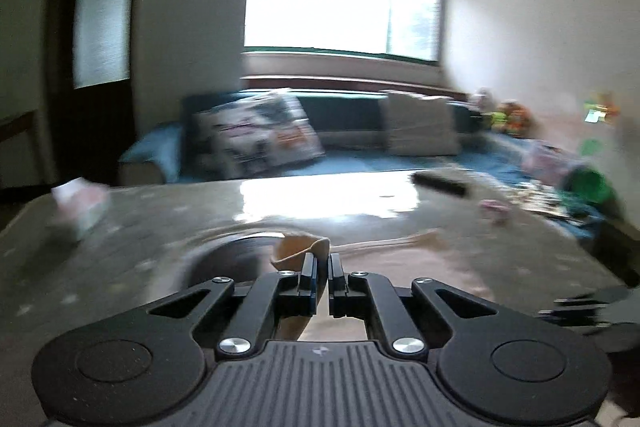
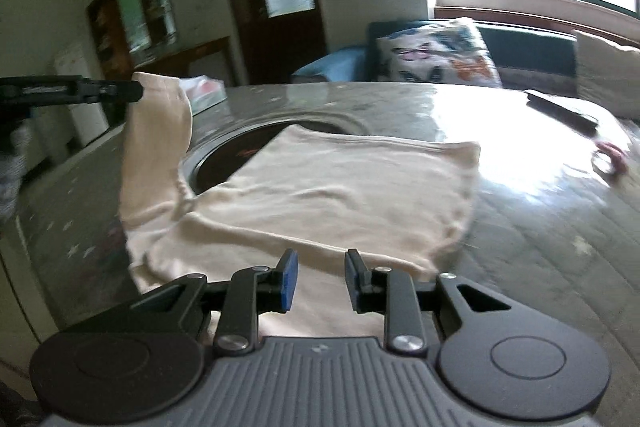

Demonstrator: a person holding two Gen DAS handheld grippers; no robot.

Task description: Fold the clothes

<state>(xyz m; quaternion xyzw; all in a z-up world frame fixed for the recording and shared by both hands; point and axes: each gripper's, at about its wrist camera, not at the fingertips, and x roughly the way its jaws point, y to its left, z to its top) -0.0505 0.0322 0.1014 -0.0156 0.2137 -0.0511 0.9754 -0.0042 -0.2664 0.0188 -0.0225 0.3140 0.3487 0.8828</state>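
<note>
Garment (image 2: 320,199) in left tongs (image 1: 323,261)

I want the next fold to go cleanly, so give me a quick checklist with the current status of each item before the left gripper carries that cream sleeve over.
1. Left gripper pinching the sleeve: ok, jaws shut on cloth.
2. Sleeve lifted off the table: ok, it hangs raised from the left fingers.
3. Cream shirt body lying flat: ok, only mild wrinkles.
4. Right gripper free to help: ok, open and holding nothing, low at the near hem.
5. Fold path free: cannot tell, both views are blurred.
6. Round recess under the shirt: not ok, the cloth partly spans it.
</note>
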